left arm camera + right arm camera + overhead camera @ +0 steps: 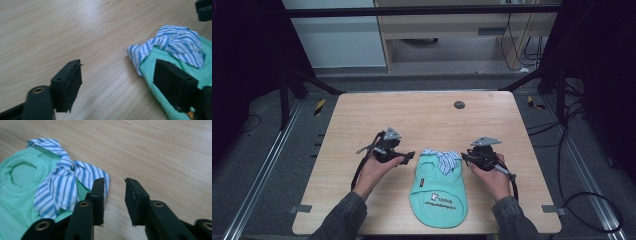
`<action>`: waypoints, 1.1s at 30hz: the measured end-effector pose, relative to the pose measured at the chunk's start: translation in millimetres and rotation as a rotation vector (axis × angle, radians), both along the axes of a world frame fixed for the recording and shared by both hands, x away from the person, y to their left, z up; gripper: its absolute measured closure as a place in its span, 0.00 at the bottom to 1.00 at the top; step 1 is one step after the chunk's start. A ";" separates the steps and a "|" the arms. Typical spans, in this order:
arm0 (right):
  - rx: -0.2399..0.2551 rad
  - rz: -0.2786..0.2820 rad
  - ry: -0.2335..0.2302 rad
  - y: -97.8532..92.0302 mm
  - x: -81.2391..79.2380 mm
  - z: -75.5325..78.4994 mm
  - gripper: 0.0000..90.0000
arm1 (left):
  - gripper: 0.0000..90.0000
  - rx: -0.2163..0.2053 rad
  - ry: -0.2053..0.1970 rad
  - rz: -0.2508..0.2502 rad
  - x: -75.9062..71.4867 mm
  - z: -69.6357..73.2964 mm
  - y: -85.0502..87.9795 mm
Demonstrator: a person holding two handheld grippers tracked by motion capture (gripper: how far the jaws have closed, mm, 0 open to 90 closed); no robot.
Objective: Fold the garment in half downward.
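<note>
A small mint-green knit garment (439, 192) with a blue-and-white striped collar (444, 159) lies flat near the front middle of the wooden table (422, 115). My left gripper (408, 157) hovers just left of the collar, jaws wide apart over bare wood, nothing between them (118, 67); its right jaw overlaps the green knit (160, 100). My right gripper (466, 158) hovers just right of the collar. Its jaws stand a narrow gap apart with only wood between them (114, 182), and the striped cloth (62, 185) lies beside the left jaw.
A dark round plug (459, 104) sits in the tabletop near the far edge. The far half of the table is bare wood. Black frame legs (307, 80) and floor cables (582, 200) flank the table. The right gripper's tip (205, 10) shows in the left gripper view.
</note>
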State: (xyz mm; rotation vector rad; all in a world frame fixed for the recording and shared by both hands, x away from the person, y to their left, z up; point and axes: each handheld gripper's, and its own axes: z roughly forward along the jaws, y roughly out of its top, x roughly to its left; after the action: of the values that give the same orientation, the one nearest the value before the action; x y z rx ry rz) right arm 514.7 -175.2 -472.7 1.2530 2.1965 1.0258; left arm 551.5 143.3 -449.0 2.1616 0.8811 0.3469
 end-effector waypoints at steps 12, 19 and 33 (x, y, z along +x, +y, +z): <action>-0.058 0.079 0.070 13.1 33.3 -3.1 0.85 | 0.44 0.003 0.088 -0.014 31.9 -5.2 -43.5; -0.063 0.067 0.092 21.0 40.5 -3.6 0.74 | 0.47 0.048 0.118 -0.004 39.2 -13.0 -49.9; -0.050 0.091 0.143 24.6 43.4 -12.6 0.68 | 0.45 0.126 0.143 -0.032 39.3 -35.8 -53.1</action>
State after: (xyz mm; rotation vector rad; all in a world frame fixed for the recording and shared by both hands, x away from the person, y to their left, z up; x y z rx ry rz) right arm 558.2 -150.5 -485.4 1.2490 2.3922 0.9355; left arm 590.9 90.2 -484.8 2.3378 0.9236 0.2401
